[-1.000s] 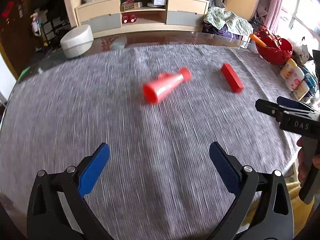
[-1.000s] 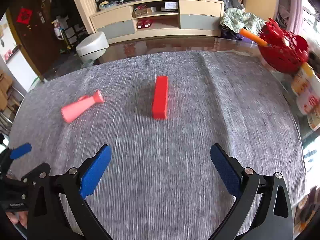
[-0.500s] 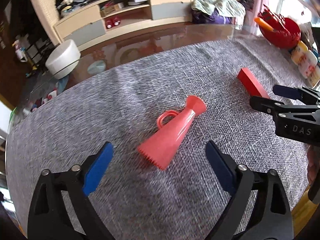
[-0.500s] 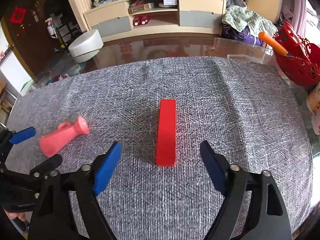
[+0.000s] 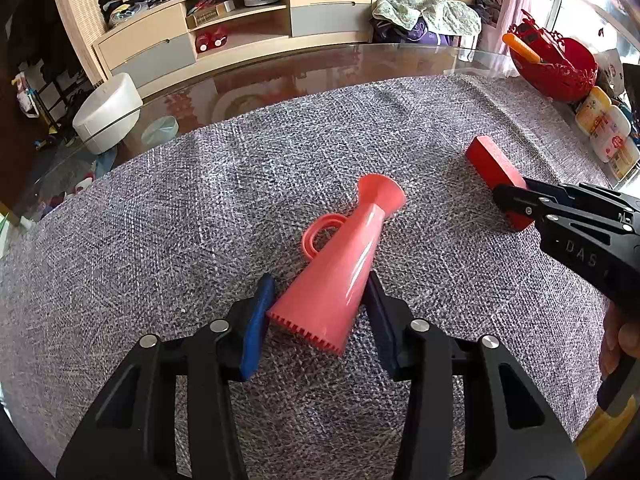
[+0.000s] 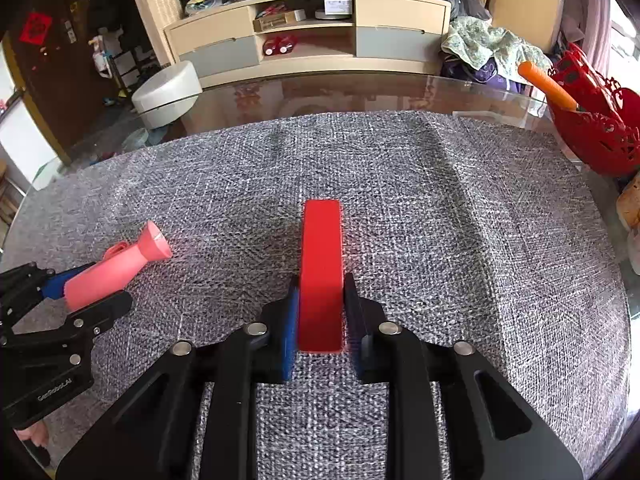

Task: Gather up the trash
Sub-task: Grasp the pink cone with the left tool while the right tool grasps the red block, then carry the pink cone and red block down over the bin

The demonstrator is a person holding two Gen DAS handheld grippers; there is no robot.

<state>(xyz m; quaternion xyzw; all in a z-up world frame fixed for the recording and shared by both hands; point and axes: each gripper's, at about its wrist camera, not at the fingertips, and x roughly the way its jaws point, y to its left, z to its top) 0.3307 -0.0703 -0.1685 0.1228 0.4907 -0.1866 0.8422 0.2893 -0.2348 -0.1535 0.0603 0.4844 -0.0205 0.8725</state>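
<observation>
Spread over the glass desk [image 5: 280, 76], a grey cloth [image 5: 160, 240], with both pieces of trash lying on it, well apart.

Half a second back, wide open and just short of the targets; now drawn in narrow on both sides. Left tongs [image 5: 318, 280] pinched around the wide, toothed end of the pink horn [image 5: 344, 256], blue pads against or very near its flanks, the horn lying on its side with mouthpiece pointing away. Right tongs [image 6: 322, 280] squeezed onto the near end of the red block [image 6: 322, 240], pads flush against its long sides. Neither piece lifted yet, judging by the shadows on the cloth.

For the task, probably the end of the approach and the start of a double pickup. Watch the horn: tapered and glossy, likely to slide forward out of the pads unless held firmly.

Containers next. At the desk's far right edge, a red openwork basket [image 6: 596, 136] with an orange, carrot-like stick [image 6: 546, 82] poking out; the rest of its contents too hidden to tell. No trash bin visible in either view, so drop-off spot unknown.
</observation>
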